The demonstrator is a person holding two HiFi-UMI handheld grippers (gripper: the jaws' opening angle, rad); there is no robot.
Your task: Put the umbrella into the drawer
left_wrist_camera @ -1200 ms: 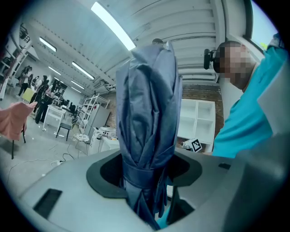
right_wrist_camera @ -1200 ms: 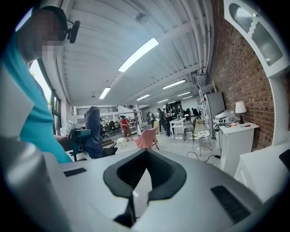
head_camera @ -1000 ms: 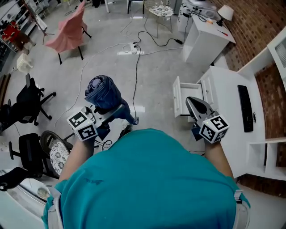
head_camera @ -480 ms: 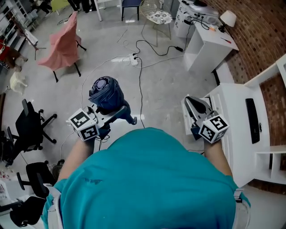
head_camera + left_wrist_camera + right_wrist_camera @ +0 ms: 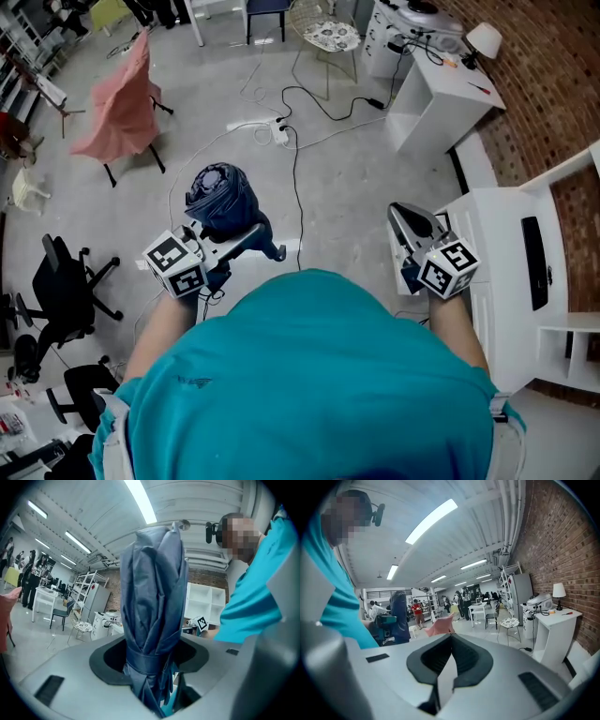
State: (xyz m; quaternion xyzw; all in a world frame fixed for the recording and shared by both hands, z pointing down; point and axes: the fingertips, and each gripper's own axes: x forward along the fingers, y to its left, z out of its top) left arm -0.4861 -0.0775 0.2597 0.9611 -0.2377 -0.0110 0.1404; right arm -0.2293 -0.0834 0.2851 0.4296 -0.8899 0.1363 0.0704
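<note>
Midway, your left gripper (image 5: 151, 667) clamps the folded umbrella (image 5: 220, 197) upright between wide jaws, short of the white desk (image 5: 502, 281); your right gripper (image 5: 449, 653) is closed, empty. Next: reach the drawer (hidden behind that gripper).

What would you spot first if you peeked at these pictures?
The folded dark blue umbrella stands up in the left gripper, clamped between its jaws. Next comes the pink-draped chair at the upper left of the floor. The right gripper is shut and empty beside the white desk.
</note>
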